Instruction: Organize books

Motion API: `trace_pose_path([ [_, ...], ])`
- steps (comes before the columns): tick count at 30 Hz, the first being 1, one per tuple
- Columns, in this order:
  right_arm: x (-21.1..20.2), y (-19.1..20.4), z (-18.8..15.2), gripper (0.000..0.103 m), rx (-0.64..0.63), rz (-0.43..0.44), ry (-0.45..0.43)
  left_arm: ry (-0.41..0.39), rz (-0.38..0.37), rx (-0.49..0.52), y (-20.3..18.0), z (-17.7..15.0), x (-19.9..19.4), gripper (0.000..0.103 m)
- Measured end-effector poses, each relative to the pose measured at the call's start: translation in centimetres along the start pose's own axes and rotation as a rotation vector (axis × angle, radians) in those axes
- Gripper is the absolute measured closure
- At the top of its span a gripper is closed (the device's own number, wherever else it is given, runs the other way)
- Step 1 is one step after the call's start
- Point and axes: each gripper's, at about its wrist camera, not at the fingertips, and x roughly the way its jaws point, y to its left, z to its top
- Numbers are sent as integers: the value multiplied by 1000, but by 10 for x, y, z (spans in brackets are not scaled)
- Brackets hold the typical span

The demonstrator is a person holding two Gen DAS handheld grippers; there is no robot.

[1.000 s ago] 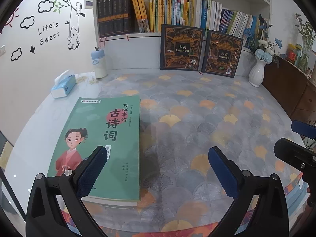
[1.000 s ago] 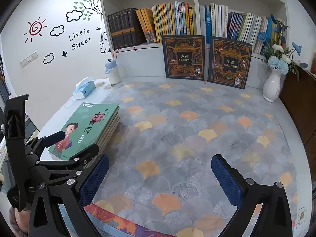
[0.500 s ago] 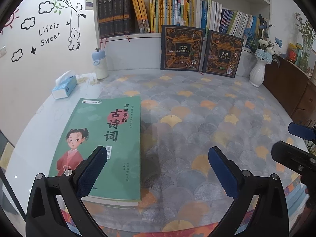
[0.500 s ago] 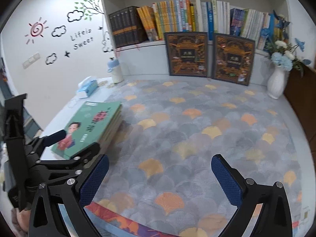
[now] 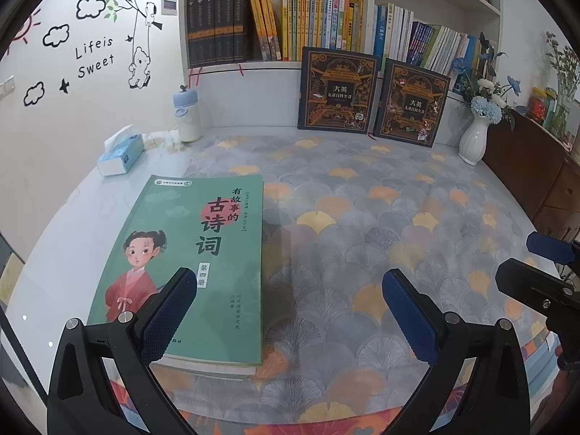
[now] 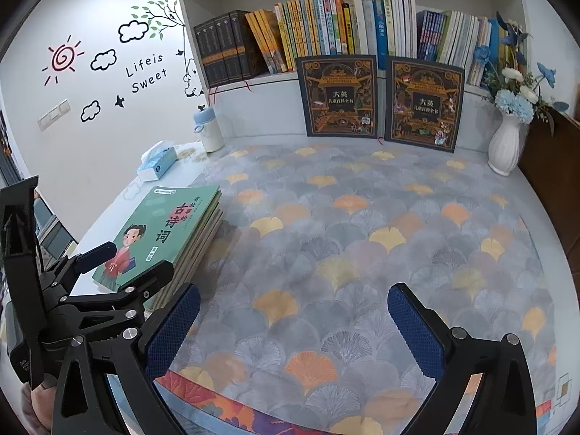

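Observation:
A stack of green-covered books (image 5: 203, 246) (image 6: 170, 232) lies flat at the table's left side, topped by a cover with a girl in red. My left gripper (image 5: 290, 311) hovers open just above its near end, its left finger over the cover. In the right wrist view that left gripper (image 6: 119, 261) shows at the stack's near corner. My right gripper (image 6: 293, 326) is open over the patterned mat (image 6: 362, 253), empty, to the right of the stack. Two dark ornate books (image 5: 337, 94) (image 5: 411, 103) lean upright against the shelf.
The bookshelf (image 5: 290, 25) behind holds rows of upright books. A white vase with blue flowers (image 5: 475, 134) stands back right, a blue-lidded bottle (image 5: 188, 116) and a tissue box (image 5: 119, 156) back left. A dark wooden cabinet (image 5: 536, 166) borders the right edge.
The right wrist view has swung slightly and come a little lower towards the mat; the left gripper and the stack of books stay as they were.

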Motion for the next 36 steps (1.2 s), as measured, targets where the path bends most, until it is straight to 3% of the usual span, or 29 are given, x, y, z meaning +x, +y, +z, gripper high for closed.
trace_pose_path([
  [20,6,9,-2,0,-25,-46,10,-26,3,-17,4,1,-3,1],
  [23,5,10,-2,0,-34,-100,2,-28,42,-6,2,1,-1,1],
  [31,3,8,-1,0,-32,-92,3,-31,119,34,-5,-1,3,1],
  [36,5,9,1,0,-33,-88,4,-33,42,23,-5,-1,2,1],
])
